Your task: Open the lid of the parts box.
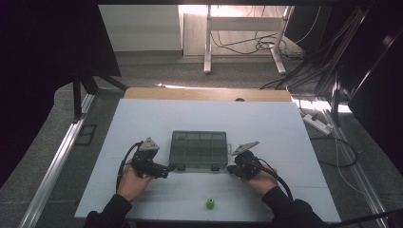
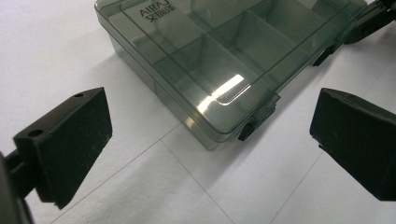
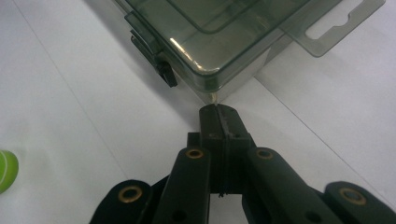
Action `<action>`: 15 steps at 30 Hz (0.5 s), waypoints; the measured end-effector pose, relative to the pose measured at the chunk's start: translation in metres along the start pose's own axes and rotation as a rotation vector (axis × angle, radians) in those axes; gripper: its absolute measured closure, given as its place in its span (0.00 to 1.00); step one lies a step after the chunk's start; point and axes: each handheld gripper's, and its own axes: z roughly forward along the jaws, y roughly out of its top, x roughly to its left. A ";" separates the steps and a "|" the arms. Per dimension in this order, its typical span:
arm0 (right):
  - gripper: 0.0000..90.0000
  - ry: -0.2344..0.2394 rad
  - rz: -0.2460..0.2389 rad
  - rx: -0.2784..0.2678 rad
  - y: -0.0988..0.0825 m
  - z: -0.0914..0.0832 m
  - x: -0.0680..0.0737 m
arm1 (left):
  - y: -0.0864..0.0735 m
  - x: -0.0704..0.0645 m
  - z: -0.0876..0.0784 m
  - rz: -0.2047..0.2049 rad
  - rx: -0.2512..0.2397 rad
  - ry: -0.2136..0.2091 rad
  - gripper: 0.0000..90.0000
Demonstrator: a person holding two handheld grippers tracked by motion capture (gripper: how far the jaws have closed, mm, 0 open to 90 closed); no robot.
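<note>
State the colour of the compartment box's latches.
Black latches, clearest in the left gripper view.

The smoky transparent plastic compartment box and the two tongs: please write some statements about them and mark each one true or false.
1. The smoky transparent plastic compartment box has its lid closed. True.
2. The left tongs are shut. False: their jaws stand wide apart, facing a front latch.
3. The right tongs are shut at the box's corner. True.
4. The small green round object lies inside the box. False: it lies on the white table, near the person.
</note>
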 end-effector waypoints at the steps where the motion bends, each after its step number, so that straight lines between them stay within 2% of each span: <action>1: 0.99 -0.001 -0.005 -0.002 0.000 0.000 -0.001 | 0.000 -0.001 0.001 0.003 0.007 0.002 0.00; 6: 0.99 -0.003 -0.010 -0.011 0.000 0.000 -0.001 | 0.000 -0.003 0.003 0.020 0.031 0.005 0.01; 13: 0.99 0.008 -0.001 -0.032 0.000 -0.005 0.000 | -0.001 -0.003 0.005 0.021 0.032 0.000 0.01; 15: 0.99 0.012 -0.001 -0.042 0.000 -0.007 0.001 | -0.001 -0.004 0.006 0.033 0.039 -0.003 0.00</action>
